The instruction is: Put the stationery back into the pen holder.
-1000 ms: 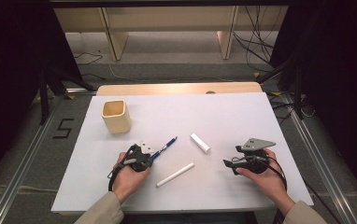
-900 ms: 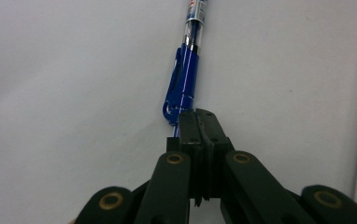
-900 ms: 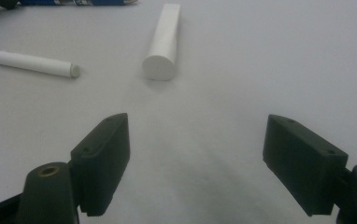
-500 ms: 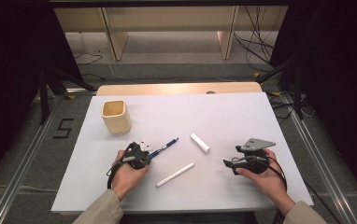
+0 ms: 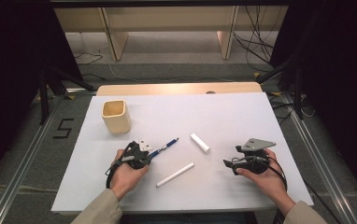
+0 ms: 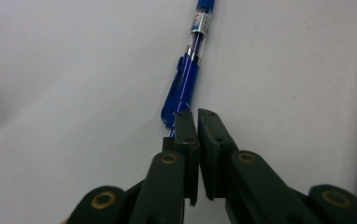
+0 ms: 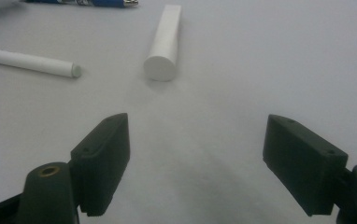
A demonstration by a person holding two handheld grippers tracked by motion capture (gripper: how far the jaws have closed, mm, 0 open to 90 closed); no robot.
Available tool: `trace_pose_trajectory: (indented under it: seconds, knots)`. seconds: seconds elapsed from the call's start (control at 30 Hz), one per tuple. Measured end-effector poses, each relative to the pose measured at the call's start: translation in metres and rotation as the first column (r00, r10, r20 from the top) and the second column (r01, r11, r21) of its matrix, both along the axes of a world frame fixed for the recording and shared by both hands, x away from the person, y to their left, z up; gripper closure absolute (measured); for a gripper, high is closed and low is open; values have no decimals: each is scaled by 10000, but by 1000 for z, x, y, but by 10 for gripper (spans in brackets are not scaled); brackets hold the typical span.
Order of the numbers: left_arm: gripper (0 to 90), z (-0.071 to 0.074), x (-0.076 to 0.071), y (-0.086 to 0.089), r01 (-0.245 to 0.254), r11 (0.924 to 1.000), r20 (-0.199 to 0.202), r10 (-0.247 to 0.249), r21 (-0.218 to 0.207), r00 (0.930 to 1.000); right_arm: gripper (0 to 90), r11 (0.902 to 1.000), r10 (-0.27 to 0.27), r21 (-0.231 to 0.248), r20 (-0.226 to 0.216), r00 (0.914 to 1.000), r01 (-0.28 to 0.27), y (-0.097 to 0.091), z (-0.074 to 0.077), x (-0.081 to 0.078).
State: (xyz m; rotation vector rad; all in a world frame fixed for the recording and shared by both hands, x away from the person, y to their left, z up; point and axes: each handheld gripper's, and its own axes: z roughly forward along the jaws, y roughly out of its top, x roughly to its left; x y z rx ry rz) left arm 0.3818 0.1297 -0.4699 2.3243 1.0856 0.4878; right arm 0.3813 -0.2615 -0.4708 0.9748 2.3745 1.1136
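Note:
A blue pen (image 5: 165, 148) lies on the white table (image 5: 242, 116), pointing up and to the right. My left gripper (image 5: 150, 156) rests at the pen's near end. In the left gripper view its jaws have just been opening and stand a narrow slit apart (image 6: 197, 112). Nothing is between them, and the pen's clip end (image 6: 186, 79) lies just beyond the left jaw's tip. My right gripper (image 5: 225, 164) rests low on the table at the right, jaws wide open (image 7: 197, 135) and empty.
A short white cylinder (image 5: 200, 143) (image 7: 163, 44) lies between the two grippers. A thin white stick (image 5: 175, 174) (image 7: 27, 61) lies nearer the front edge. A cream square cup (image 5: 116, 115) stands at the back left.

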Motion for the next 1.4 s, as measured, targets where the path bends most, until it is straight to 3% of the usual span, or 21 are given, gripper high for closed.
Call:
trace_pose_trajectory:
  seconds: [0.17, 0.3, 0.5, 0.7, 1.03, 1.4]
  knots:
    - [766, 4, 2, 0, 197, 9998, 92, -197, -6, 9998, 238, 10000, 2, -4, -5, 10000, -2, 0, 0, 0]
    - [646, 8, 5, 0, 302, 9995, 272, -305, 110, 9992, 239, 10000, -3, 6, -16, 10000, 3, 0, 0, 0]
    - [492, 11, 13, -1, 388, 9987, -115, -385, 327, 9992, 239, 10000, -10, 9, 5, 10000, 10, 0, 0, 0]
    - [371, 15, 21, -5, 484, 9974, -255, -471, 529, 9986, 238, 10000, -2, 23, 20, 10000, 2, 0, 0, 0]
    - [318, 17, 35, -13, 570, 9964, -529, -537, 635, 9972, 237, 10000, -6, 33, 25, 10000, 6, 0, 0, 0]
    - [354, 20, 48, -25, 905, 9923, -812, -836, 848, 9932, 237, 10000, -1, 36, 21, 10000, 1, 0, 0, 0]
